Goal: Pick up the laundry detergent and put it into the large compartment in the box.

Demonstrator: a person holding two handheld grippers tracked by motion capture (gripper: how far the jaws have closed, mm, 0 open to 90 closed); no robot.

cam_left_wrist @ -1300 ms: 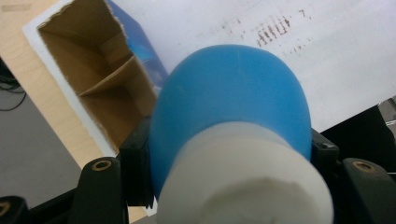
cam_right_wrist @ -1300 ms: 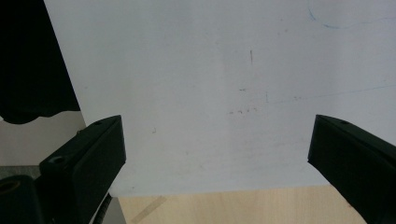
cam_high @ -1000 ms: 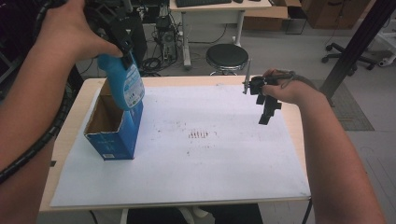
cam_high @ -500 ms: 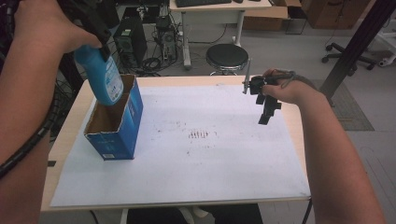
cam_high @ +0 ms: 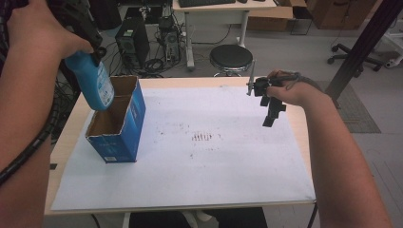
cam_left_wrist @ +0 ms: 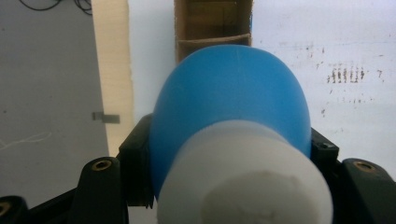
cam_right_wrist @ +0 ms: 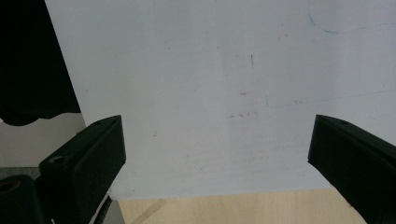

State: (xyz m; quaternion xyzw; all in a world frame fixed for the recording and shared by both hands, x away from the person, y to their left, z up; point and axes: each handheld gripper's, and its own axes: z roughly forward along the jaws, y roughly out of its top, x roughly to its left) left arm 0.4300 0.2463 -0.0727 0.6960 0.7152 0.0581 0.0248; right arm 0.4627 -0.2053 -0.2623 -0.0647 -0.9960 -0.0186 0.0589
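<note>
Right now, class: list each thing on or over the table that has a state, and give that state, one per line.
Bottle: capped, tilted, held in the air over the box.
Box: open at the top, standing on the paper.
Left hand-held gripper: shut on the bottle.
Right hand-held gripper: open, holding nothing, above the paper.

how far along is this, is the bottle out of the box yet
Done: the blue bottle is lifted clear above the open blue box, nothing else visible inside it. In hand: the left gripper is clamped around the bottle below its white cap. Left: setting it down somewhere; the right gripper hangs open and empty over the white sheet.
</note>
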